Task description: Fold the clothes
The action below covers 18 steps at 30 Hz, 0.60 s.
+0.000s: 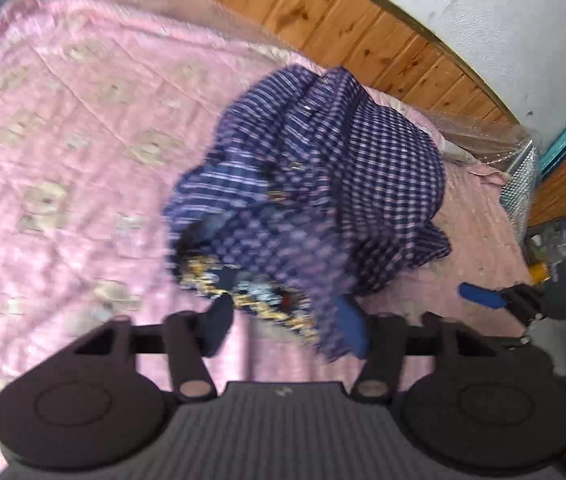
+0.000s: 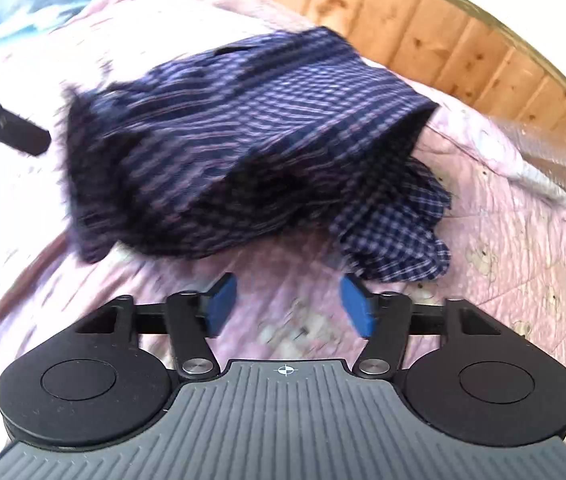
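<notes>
Left wrist view: left hand-held gripper spread wide, fabric hem draped over its fingers but not pinched; checked shirt bunched on the pink bedspread.

Right wrist view: right hand-held gripper released, holding nothing, just short of the shirt. Risk — a grab at the heap catches several layers, so the fold skews.

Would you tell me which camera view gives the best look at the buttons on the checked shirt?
The left wrist view. It faces the front of the checked shirt, where small buttons show along the placket despite blur. The right wrist view shows the same shirt from the side as a bunched heap on the pink quilt; no buttons can be made out there.
</notes>
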Motion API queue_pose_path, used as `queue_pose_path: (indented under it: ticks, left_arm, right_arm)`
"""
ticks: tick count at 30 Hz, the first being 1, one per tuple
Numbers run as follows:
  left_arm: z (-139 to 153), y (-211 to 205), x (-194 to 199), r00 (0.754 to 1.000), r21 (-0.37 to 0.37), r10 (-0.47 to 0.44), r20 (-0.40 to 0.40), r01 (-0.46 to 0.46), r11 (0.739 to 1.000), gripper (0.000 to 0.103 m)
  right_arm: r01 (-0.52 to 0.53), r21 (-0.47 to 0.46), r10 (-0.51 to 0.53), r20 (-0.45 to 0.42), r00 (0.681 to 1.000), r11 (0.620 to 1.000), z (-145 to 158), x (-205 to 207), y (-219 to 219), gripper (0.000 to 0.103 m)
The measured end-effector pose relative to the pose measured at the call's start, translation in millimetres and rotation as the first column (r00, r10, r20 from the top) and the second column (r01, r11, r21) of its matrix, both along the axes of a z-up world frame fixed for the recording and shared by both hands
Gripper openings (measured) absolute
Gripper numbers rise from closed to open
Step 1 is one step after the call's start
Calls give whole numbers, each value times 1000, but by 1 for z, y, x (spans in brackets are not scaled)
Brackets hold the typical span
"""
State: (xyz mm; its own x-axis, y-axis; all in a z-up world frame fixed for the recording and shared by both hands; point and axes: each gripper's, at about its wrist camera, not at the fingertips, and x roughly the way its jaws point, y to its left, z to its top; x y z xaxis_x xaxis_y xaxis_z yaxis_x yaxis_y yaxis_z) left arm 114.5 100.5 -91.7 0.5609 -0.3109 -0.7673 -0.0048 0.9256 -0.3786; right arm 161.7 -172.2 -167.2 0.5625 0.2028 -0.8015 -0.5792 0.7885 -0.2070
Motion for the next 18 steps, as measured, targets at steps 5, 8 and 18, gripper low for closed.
queue_pose_path:
  ticks: [5, 8, 18]
  left_arm:
    - [-7, 21, 21, 996, 247, -60, 66, 42, 968, 79]
    - [-28, 13, 61, 990, 299, -137, 42, 119, 947, 79]
    - [-23, 39, 84, 994, 49, -35, 107, 30, 998, 4]
  right_arm:
    - [102, 233, -69, -147, 987, 967, -10, 4, -6, 76]
    - [269, 373, -179, -259, 949, 888, -25, 30, -18, 77]
    - [402, 592, -187, -391, 901, 699, -44, 88, -15, 1]
